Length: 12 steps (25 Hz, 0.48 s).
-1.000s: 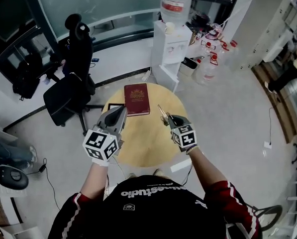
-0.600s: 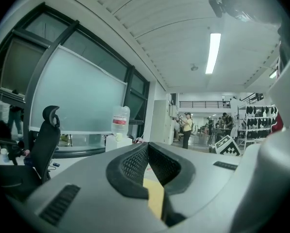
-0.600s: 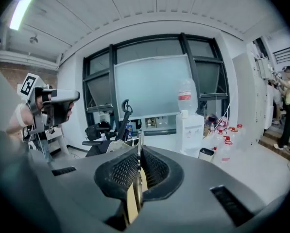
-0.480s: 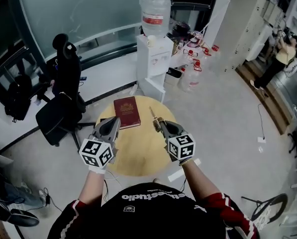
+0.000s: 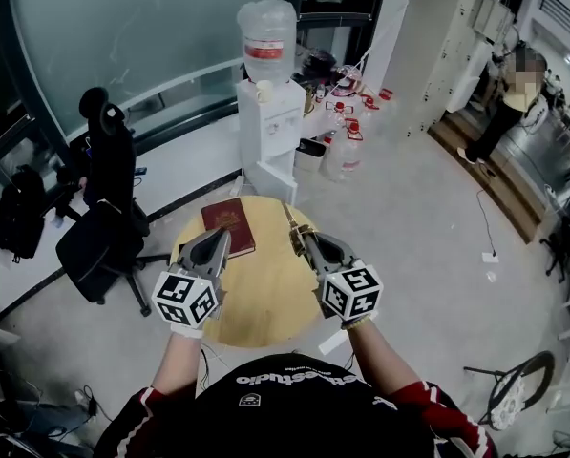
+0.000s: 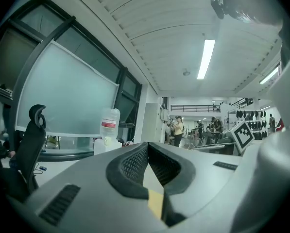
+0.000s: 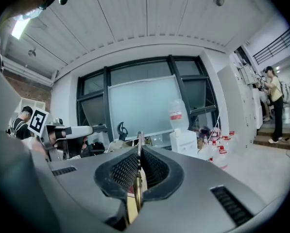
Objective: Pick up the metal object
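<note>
My right gripper (image 5: 300, 240) is shut on the metal object (image 5: 290, 221), a thin flat strip with a brass-coloured lower part. It hangs in the air over the far right part of the round wooden table (image 5: 265, 299). In the right gripper view the metal object (image 7: 139, 141) stands upright, clamped between the ribbed pads, and pokes out past the right gripper (image 7: 140, 148). My left gripper (image 5: 214, 244) floats level over the table's left side, shut with nothing in it. The left gripper (image 6: 147, 144) shows its tips meeting.
A dark red book (image 5: 229, 227) lies on the table's far left edge. A water dispenser (image 5: 267, 113) and several water bottles (image 5: 347, 146) stand beyond the table. A black office chair (image 5: 98, 232) is at the left. A person (image 5: 509, 98) stands far right.
Both grippers have risen away from the table, the right one more, with the metal object still clamped in it. The table looks smaller and lower in the head view.
</note>
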Each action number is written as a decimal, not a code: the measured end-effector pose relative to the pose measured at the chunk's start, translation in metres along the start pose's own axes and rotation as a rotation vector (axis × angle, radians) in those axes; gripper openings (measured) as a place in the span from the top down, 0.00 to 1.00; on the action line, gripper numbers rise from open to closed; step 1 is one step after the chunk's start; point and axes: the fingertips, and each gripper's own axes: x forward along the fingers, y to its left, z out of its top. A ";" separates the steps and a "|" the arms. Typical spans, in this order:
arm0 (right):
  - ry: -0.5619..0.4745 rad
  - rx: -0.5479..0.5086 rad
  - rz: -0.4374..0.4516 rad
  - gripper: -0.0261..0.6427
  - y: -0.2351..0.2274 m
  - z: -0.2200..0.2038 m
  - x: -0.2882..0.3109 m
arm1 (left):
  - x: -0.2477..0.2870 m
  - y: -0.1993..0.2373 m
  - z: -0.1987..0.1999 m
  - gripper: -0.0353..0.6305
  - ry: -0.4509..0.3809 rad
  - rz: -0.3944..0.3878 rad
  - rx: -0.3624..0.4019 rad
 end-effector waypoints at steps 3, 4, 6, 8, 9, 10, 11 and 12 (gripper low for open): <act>-0.032 -0.002 -0.020 0.92 -0.001 0.013 -0.010 | 0.002 -0.003 0.005 0.92 -0.017 -0.017 0.002; -0.042 0.001 -0.026 0.92 -0.002 0.017 -0.012 | 0.002 -0.004 0.007 0.92 -0.023 -0.021 0.002; -0.059 0.002 -0.036 0.92 -0.003 0.026 -0.018 | 0.001 -0.005 0.012 0.92 -0.033 -0.025 0.005; -0.070 -0.004 -0.047 0.92 -0.003 0.034 -0.024 | -0.001 -0.006 0.018 0.92 -0.041 -0.026 0.005; -0.075 -0.008 -0.053 0.92 -0.003 0.038 -0.026 | -0.002 -0.006 0.020 0.92 -0.045 -0.025 0.005; -0.080 -0.010 -0.057 0.92 -0.003 0.042 -0.028 | -0.003 -0.006 0.023 0.92 -0.049 -0.023 0.006; -0.084 -0.011 -0.061 0.92 -0.003 0.045 -0.029 | -0.004 -0.005 0.026 0.92 -0.053 -0.021 0.007; -0.089 -0.011 -0.066 0.92 -0.003 0.047 -0.031 | -0.006 -0.004 0.028 0.92 -0.056 -0.018 0.008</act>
